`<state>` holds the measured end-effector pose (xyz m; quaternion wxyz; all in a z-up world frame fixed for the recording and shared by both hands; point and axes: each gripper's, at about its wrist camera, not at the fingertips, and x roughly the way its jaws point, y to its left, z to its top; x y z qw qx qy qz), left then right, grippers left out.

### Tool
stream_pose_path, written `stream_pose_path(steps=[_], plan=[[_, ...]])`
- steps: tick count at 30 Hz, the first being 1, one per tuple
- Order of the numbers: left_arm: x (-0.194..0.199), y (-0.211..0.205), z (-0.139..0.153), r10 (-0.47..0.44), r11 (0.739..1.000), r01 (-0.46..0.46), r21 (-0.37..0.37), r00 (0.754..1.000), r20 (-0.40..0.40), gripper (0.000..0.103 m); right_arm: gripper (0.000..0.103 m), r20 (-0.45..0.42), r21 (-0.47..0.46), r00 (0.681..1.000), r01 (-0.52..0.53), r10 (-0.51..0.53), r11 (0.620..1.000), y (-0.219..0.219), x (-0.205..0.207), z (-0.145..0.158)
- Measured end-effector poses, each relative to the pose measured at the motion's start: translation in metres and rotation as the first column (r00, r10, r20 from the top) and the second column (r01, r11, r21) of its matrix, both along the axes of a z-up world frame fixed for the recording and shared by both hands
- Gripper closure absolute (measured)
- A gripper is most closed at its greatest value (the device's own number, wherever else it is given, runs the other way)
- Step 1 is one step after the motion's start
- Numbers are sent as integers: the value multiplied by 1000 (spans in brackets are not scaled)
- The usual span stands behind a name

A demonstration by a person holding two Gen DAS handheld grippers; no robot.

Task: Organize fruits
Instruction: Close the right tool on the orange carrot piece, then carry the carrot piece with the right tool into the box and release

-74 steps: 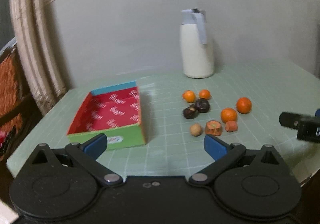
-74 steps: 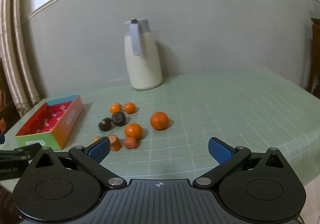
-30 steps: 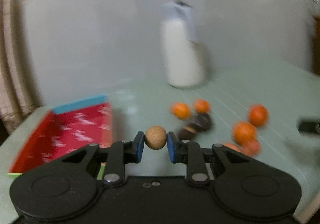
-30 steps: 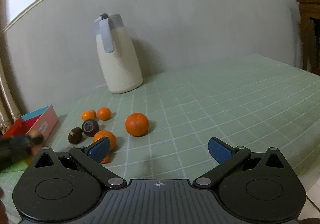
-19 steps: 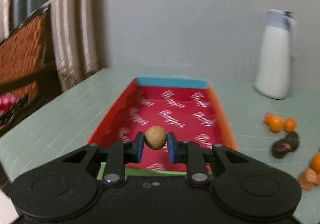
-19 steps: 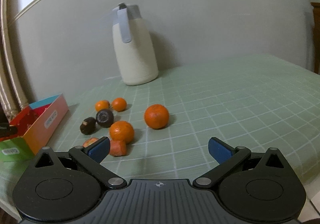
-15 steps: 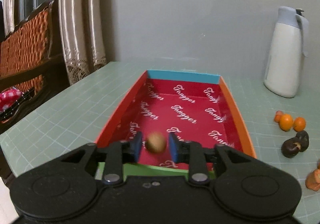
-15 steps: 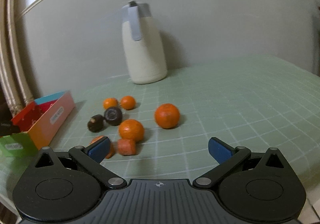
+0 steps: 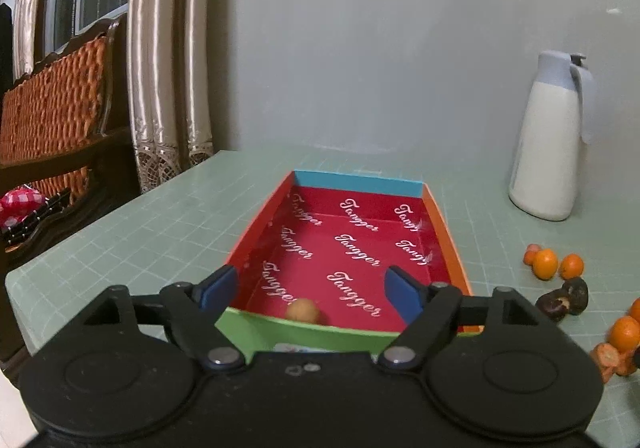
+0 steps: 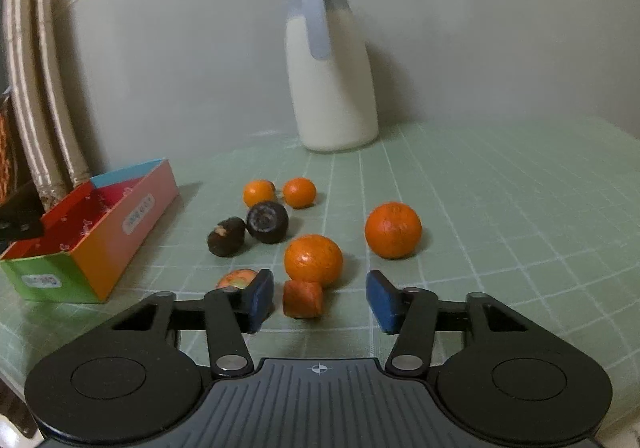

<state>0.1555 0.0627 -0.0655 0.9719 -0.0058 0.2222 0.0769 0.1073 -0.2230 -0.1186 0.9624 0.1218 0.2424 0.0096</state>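
Observation:
A small tan round fruit (image 9: 303,310) lies inside the red-lined box (image 9: 360,184), close to its near green wall. My left gripper (image 9: 310,288) hangs over that end, jaws opening, nothing between them. In the right wrist view, loose fruits lie on the green mat: two large oranges (image 10: 313,260) (image 10: 393,230), two small oranges (image 10: 259,193), two dark fruits (image 10: 267,222) and a cut piece (image 10: 236,278). My right gripper (image 10: 320,300) is low over the mat, jaws closing around a small orange-red chunk (image 10: 303,298). The pads do not touch it.
A white jug with a grey lid (image 10: 328,80) stands behind the fruits by the wall. The box (image 10: 132,216) is left of the pile. Curtains and a wicker chair (image 9: 48,96) stand beyond the table's left edge.
My left gripper carried the tan fruit from the pile to the box and let it go; it now rests inside. My right gripper moved down to the fruits and its jaws narrowed.

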Motion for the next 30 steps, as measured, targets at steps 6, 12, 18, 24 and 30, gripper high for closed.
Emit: stream_pose_path(steps=[6, 12, 18, 24, 30], plan=[[-19, 15, 4, 46, 999, -46, -6, 999, 26, 25, 51, -13, 3, 1000, -8, 8, 1000, 2, 4, -5], [-29, 29, 2, 74, 997, -74, -20, 997, 14, 22, 81, -25, 12, 999, -28, 29, 1000, 8, 10, -12], [-37, 45, 2, 111, 993, -111, -27, 994, 14, 19, 81, 50, 7, 998, -30, 29, 1000, 13, -3, -2], [-50, 77, 2, 213, 969, -212, -124, 977, -6, 19, 81, 154, 59, 969, -204, 193, 977, 49, 1, 23], [-56, 100, 1, 276, 948, -275, -162, 961, -17, 18, 81, 190, 10, 908, -381, 372, 924, 126, 28, 40]])
